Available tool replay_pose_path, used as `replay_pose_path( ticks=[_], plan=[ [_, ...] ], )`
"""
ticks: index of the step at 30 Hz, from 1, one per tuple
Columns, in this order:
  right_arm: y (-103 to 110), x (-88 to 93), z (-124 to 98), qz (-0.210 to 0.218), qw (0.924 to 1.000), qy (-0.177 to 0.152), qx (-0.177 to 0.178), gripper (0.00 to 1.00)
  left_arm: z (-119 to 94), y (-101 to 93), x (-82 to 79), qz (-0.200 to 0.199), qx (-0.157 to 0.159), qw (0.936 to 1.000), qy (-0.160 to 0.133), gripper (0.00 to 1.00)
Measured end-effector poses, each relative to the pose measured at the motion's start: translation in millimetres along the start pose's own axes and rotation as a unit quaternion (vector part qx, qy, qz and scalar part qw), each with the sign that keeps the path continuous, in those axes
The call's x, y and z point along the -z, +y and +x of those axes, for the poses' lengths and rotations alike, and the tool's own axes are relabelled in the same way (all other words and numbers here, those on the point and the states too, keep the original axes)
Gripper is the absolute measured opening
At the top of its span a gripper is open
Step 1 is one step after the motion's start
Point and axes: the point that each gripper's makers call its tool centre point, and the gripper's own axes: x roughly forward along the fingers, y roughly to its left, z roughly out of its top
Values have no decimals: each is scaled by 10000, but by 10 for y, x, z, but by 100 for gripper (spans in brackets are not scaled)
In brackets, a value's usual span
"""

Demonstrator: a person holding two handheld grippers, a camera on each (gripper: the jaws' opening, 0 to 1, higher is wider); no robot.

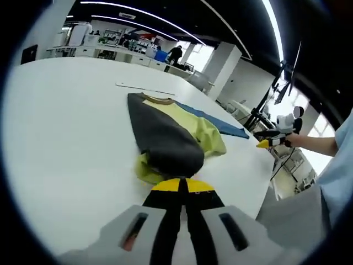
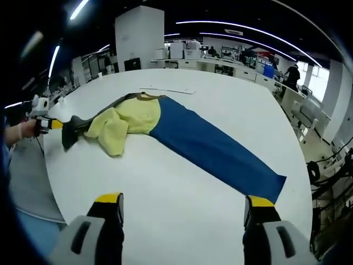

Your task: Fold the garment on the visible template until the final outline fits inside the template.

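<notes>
Large white table [image 2: 182,193], rounded at its near edge, set in an open hall with strip lights overhead and desks along the far wall. Garment [image 2: 165,130] lying on the table top: a long-sleeved top in yellow, blue and dark grey with a brown collar, spread crosswise well in from the far edge. Blue sleeve [image 2: 220,152] stretched out flat, its cuff close to the table's edge on the right of the right gripper view. Dark grey sleeve [image 1: 165,138] folded across the yellow body, its end bunched just ahead of the left gripper's tips. Flat pale template [image 1: 144,88] beyond the collar, thin and hard to make out. Left gripper [image 1: 182,185]: yellow-tipped jaws pressed together, nothing visibly between them, hovering over the table just short of the grey sleeve. Right gripper [image 2: 183,203]: jaws wide apart, empty, above bare table short of the blue sleeve. Person's sleeve and hand at the table's edge.
</notes>
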Motion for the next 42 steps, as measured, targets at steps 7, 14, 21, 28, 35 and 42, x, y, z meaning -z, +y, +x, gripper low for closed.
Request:
replay_pose_path(
  ticks=[7, 14, 21, 28, 35, 42],
  plan=[
    [41, -17, -29, -54, 10000, -17, 8, 91, -223, 253, -186, 110, -228, 9996, -118, 0],
    [46, -7, -52, -52, 10000, -14, 37, 91, -447, 658, -352, 212, -571, 9981, -123, 0],
    [51, 38, -82, -9, 10000, 33, 73, 91, -583, 950, -364, 155, -842, 9963, 20, 0],
    [75, 91, -108, 17, 9999, 88, 85, 91, -687, 1306, -185, 41, -1079, 9934, 396, 0],
    [85, 30, -129, 5, 9999, 10, 122, 91, -786, 1661, -326, -88, -1403, 9898, 240, 0],
    [169, -4, -71, -110, 9999, 49, 56, 91, -825, 2039, -483, -15, -1643, 9861, 255, 0]
  ],
)
